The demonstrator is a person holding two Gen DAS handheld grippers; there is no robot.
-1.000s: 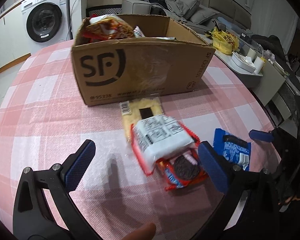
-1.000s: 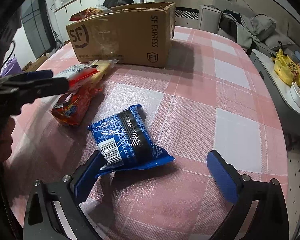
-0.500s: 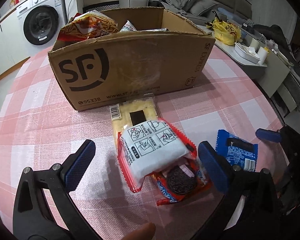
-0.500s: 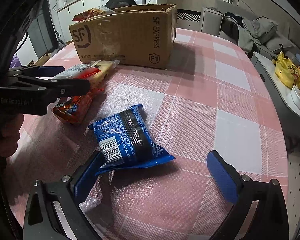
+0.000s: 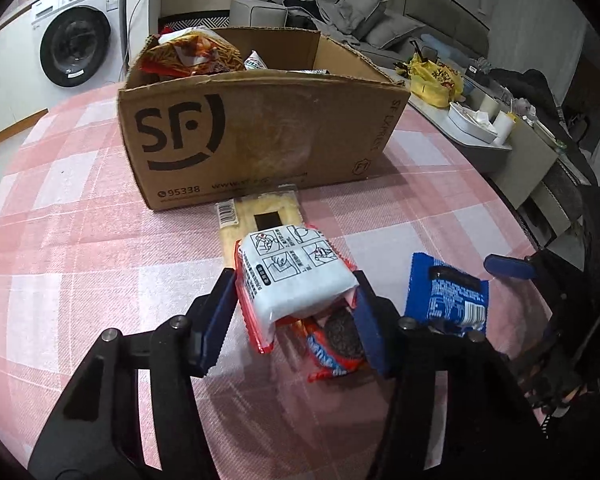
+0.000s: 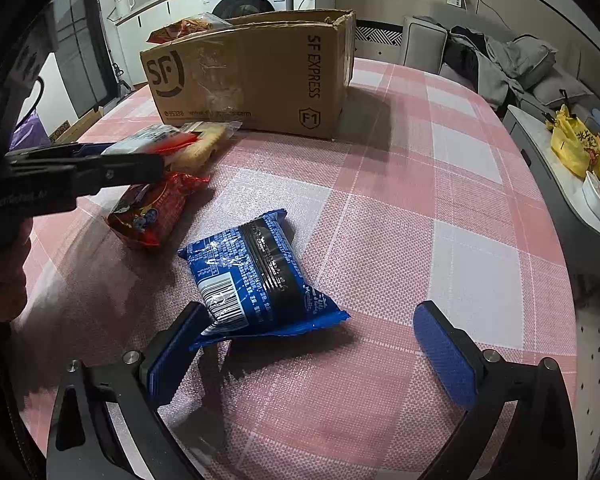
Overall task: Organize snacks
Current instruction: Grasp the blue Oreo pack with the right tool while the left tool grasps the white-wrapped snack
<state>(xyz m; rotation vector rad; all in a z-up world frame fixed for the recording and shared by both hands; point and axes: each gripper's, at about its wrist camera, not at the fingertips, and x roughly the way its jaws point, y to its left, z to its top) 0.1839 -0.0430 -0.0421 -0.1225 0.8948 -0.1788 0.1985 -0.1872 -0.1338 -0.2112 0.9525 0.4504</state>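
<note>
Left wrist view: the left claw (image 5: 296,312) is closing around the white-backed packet (image 5: 294,276), which lies on top of the red cookie packet (image 5: 332,344) and a pale cracker pack (image 5: 260,220) on the table (image 5: 80,260). Both pads flank the packet's sides; the right pad touches it, and full contact on the left cannot be confirmed. To do this step well, close until both pads bear on the top packet only, keeping the pad tips clear of the red packet beneath, then lift straight up before moving toward the cardboard box (image 5: 256,136) just beyond. The claw points steeply down toward the table, angled toward the box.

Right wrist view: the right claw (image 6: 300,352) is released, jaws wide. The blue snack packet (image 6: 256,276) lies flat on the table, one corner resting on the left pad, well apart from the right pad. This claw also tilts steeply downward, low over the table.
</note>
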